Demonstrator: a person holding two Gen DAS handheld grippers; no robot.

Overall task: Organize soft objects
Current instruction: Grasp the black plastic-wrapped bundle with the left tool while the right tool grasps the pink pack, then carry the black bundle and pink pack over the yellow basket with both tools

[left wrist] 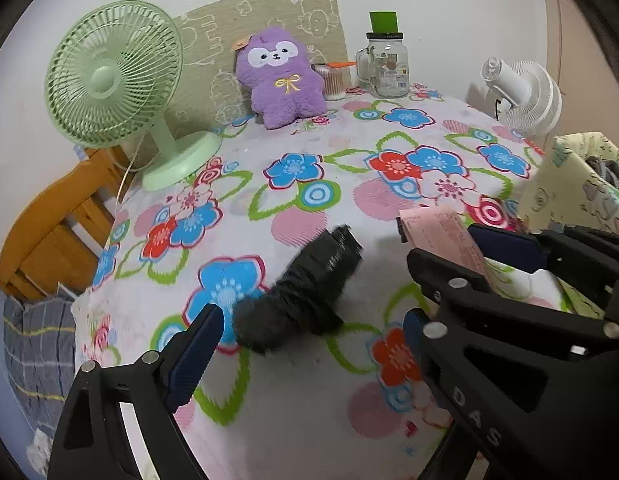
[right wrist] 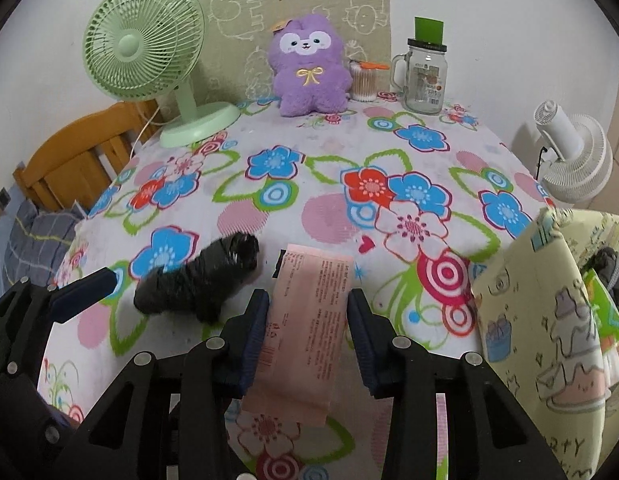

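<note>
I am straddling the pink packet [right wrist: 309,320] with my right gripper [right wrist: 307,316], jaws open on either side, its length running straight away from me. My left gripper [left wrist: 313,344], also open, is flanking the black roll [left wrist: 297,292] lying diagonally on the tablecloth [left wrist: 309,136].

Both grippers, the left gripper [left wrist: 309,350] and the right gripper [right wrist: 307,330], are matte black plastic with triangular cut-outs and round silver rivets. Their fingers [right wrist: 253,336] carry ribbed dark-blue pads. One arm bears raised letters "DAS".
</note>
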